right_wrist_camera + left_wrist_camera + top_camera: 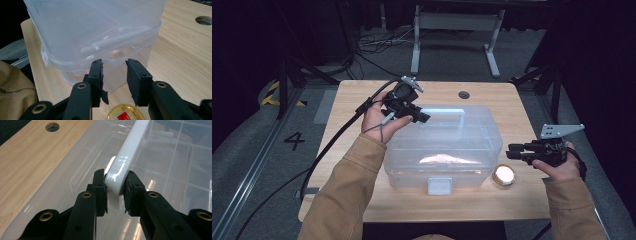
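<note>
Left gripper clamps the smooth white handle atop the translucent plastic box; right gripper, jaws apart, hovers beside the box.

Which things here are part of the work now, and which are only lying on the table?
In use:
- clear plastic box
- its white handle, clamped by the left gripper

Lying about:
- round gold tin, beside the box
- right gripper, open, holding nothing

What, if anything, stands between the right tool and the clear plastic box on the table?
Nothing visible does. The right tool hangs open beside the box, with bare table between them. A small round gold tin lies just below that gap, not in it. The left tool grips the white handle.
</note>
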`<state>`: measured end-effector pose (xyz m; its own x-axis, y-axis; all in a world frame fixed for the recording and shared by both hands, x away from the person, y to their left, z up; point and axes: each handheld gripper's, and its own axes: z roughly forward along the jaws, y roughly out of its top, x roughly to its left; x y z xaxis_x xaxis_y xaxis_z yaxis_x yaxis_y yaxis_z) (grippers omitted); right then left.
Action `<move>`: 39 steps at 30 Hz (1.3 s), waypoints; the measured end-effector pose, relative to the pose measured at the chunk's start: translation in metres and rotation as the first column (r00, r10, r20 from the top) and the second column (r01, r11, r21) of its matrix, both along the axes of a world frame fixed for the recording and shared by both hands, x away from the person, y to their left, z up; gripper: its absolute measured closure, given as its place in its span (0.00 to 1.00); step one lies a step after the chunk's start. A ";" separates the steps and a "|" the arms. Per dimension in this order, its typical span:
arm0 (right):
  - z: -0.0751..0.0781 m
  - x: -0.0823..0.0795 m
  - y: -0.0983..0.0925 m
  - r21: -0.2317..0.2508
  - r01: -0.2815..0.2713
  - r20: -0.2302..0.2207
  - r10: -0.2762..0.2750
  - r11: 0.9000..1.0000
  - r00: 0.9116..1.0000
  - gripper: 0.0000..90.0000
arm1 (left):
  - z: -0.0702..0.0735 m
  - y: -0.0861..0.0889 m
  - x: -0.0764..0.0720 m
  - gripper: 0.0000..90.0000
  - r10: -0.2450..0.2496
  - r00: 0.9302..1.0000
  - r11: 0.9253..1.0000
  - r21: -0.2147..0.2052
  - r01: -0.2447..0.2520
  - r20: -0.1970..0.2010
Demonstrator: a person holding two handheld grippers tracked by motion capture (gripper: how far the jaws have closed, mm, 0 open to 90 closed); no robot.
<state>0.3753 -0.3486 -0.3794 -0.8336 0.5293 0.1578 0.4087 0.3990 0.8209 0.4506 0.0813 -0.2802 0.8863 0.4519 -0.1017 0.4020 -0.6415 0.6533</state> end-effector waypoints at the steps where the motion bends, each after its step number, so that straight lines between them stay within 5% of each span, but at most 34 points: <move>1: 0.000 0.000 0.000 0.001 -0.001 -0.001 0.001 1.000 1.000 0.74 | 0.001 0.000 0.001 0.82 0.003 1.000 1.000 -0.004 -0.003 -0.001; 10: -0.007 0.003 0.004 0.005 -0.030 -0.024 0.030 1.000 0.999 0.74 | 0.006 0.001 0.010 0.82 0.015 1.000 1.000 -0.017 -0.015 -0.023; 16: -0.010 0.002 0.012 0.004 -0.146 -0.048 0.146 0.989 0.988 0.93 | 0.011 0.000 0.013 0.81 0.025 1.000 1.000 -0.001 -0.025 -0.011; 22: -0.010 0.001 0.022 0.012 -0.199 -0.044 0.199 0.980 0.979 0.99 | 0.012 0.000 0.014 0.81 0.026 1.000 1.000 0.002 -0.026 -0.012; 37: -0.009 -0.001 0.026 0.039 -0.224 -0.025 0.225 0.974 0.974 1.00 | 0.013 0.001 0.011 0.81 0.009 1.000 1.000 0.013 -0.009 -0.022; 39: -0.009 -0.001 0.026 0.033 -0.218 -0.023 0.219 0.975 0.975 1.00 | 0.015 0.002 0.010 0.72 0.005 1.000 1.000 -0.004 -0.005 -0.025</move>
